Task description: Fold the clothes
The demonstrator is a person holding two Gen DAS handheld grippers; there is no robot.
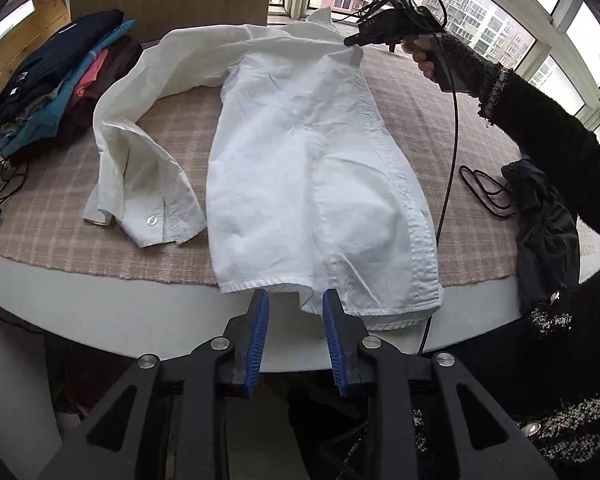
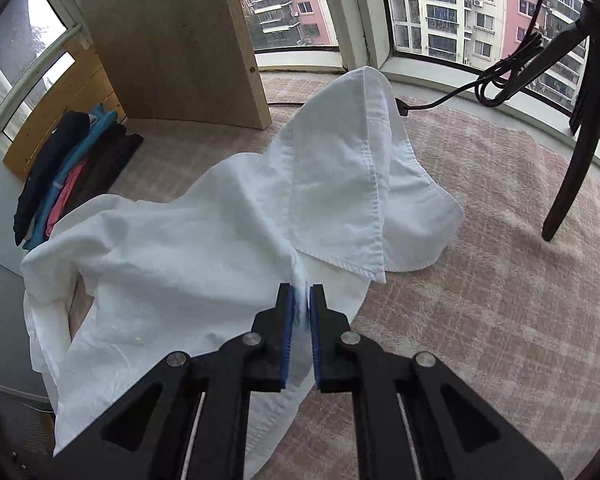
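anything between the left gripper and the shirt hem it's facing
Nothing visible. The left gripper is open at the table edge, with the white shirt hem directly ahead of its fingertips. The right gripper is shut on the shirt near the collar.

Clothes pile left; bare tablecloth right.

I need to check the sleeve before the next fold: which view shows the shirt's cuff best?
The left wrist view: the cuff lies flat with its button visible on the white shirt. The right wrist view shows only bunched fabric.
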